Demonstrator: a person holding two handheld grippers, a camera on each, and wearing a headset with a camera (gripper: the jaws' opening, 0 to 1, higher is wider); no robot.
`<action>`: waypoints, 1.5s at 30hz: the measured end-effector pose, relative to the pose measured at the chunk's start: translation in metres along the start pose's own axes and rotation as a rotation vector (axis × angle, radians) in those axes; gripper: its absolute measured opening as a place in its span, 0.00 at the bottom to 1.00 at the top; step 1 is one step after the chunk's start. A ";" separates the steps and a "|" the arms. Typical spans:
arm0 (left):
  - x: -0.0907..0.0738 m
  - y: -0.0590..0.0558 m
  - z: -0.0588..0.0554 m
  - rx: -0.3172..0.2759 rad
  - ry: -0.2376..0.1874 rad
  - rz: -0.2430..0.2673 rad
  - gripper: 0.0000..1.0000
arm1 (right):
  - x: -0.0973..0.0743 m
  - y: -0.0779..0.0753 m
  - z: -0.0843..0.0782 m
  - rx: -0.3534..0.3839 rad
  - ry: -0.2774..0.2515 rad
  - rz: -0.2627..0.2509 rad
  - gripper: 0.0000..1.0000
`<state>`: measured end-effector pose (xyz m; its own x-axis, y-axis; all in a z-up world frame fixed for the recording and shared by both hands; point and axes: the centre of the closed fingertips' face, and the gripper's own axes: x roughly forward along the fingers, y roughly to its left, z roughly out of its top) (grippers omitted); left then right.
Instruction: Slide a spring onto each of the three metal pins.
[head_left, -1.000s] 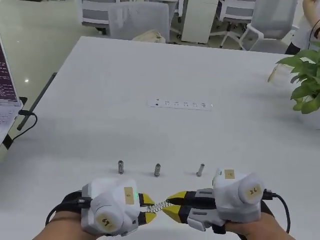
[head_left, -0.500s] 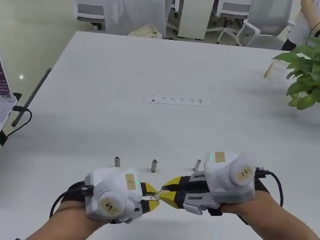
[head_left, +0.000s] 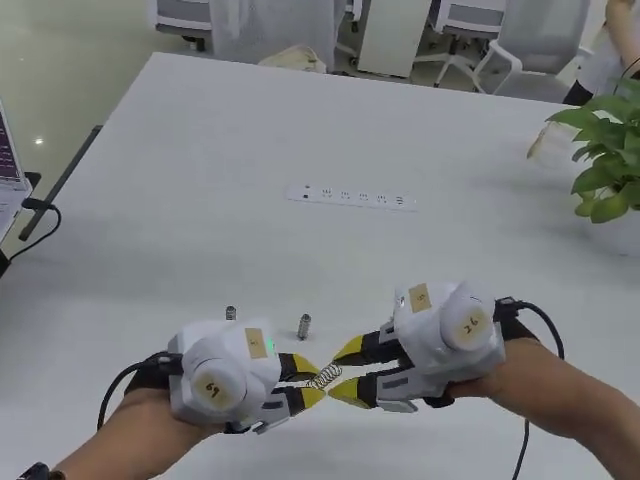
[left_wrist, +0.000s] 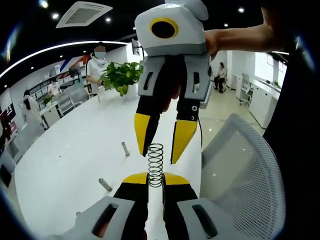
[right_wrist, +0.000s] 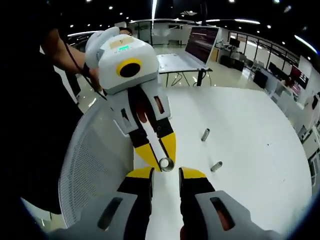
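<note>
pinching one end of the spring in the tightly closed left gripper, above the table's near edge. holding the right gripper spread open, tips just beside the spring's free end. beyond, two upright metal pins near that edge.

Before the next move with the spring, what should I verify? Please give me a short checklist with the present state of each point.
1. The left claw is shut on the spring: ok.
2. The right claw is open: ok.
3. The free end of the spring sits between the right claw's jaws: ok, judged from the left gripper view.
4. The spring is straight, with even coils: ok.
5. The pin on the left and the pin beside it stand upright: ok.
6. The third pin stands upright: cannot tell.
</note>
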<state>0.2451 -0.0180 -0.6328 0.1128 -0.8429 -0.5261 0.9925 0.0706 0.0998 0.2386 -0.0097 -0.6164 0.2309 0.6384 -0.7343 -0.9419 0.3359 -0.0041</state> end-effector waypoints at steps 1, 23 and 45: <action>0.000 -0.001 0.000 0.002 -0.001 -0.003 0.02 | 0.000 0.001 0.001 -0.021 0.010 0.010 0.19; 0.000 -0.011 0.002 0.030 0.003 -0.035 0.02 | 0.007 0.012 0.007 -0.239 0.127 0.122 0.16; -0.001 -0.011 0.004 0.044 0.002 -0.053 0.02 | 0.009 0.015 0.004 -0.307 0.140 0.146 0.09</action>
<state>0.2339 -0.0200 -0.6295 0.0606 -0.8439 -0.5331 0.9940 0.0023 0.1092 0.2276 0.0037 -0.6200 0.0732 0.5562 -0.8278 -0.9967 0.0110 -0.0807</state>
